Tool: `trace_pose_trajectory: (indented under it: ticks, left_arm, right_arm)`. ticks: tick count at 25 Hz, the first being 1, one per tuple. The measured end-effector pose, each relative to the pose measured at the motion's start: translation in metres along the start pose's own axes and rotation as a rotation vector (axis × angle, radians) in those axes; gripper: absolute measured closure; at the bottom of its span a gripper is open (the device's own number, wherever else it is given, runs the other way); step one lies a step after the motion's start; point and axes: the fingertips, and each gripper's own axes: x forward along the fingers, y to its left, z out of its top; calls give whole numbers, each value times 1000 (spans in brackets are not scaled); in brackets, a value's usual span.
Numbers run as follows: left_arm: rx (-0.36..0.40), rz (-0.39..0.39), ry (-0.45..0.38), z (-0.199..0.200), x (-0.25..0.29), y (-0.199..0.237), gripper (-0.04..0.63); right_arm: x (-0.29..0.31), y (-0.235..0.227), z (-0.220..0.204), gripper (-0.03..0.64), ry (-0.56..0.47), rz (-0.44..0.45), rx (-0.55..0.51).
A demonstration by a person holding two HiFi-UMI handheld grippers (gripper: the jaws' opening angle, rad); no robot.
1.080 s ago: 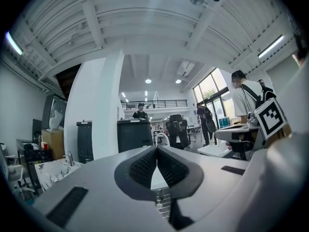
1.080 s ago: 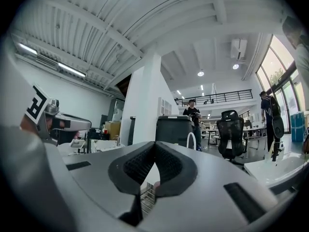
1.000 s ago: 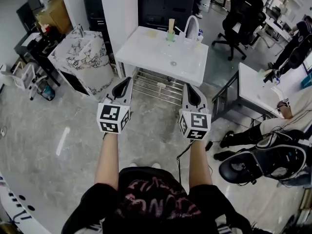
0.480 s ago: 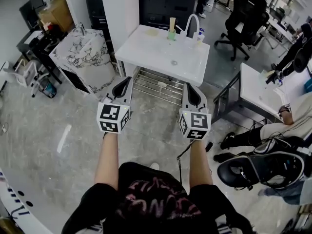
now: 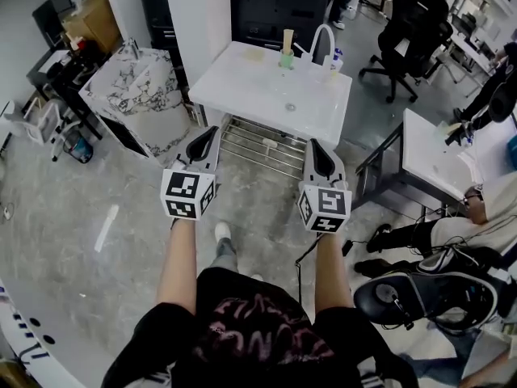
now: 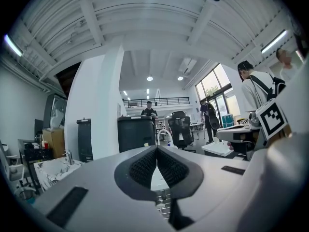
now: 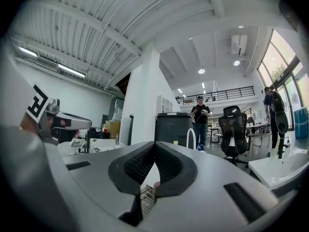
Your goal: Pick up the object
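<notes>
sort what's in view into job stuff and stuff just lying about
Job, likely: left gripper and right gripper, both shut, empty; green cup and small bottle on white sink counter.
Lying about: marble basin unit, office chair, cardboard box.

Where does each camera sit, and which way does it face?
Head view: on the head, looking steeply down at the white sink table; arms, left tool, right tool show.
Left gripper view: on the left tool, facing forward along its shut jaws; right tool's marker cube at right.
Right gripper view: on the right tool, facing forward along shut jaws.
Both gripper views share the black office chair.
</notes>
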Motion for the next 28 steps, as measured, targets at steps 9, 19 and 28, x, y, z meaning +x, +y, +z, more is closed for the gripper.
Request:
trace_pose_trajectory:
  ticks: [9, 19, 28]
  left_arm:
    - [-14, -39, 21, -20, 79, 46, 580]
    - [-22, -113, 33, -31, 190, 147, 580]
    - [-47, -168, 10, -19, 259, 201, 580]
  right_arm:
    - [86, -9, -13, 601, 29, -26, 1]
    - [234, 6, -2, 601, 32, -85, 10]
    - [307, 9, 12, 601, 36, -121, -8]
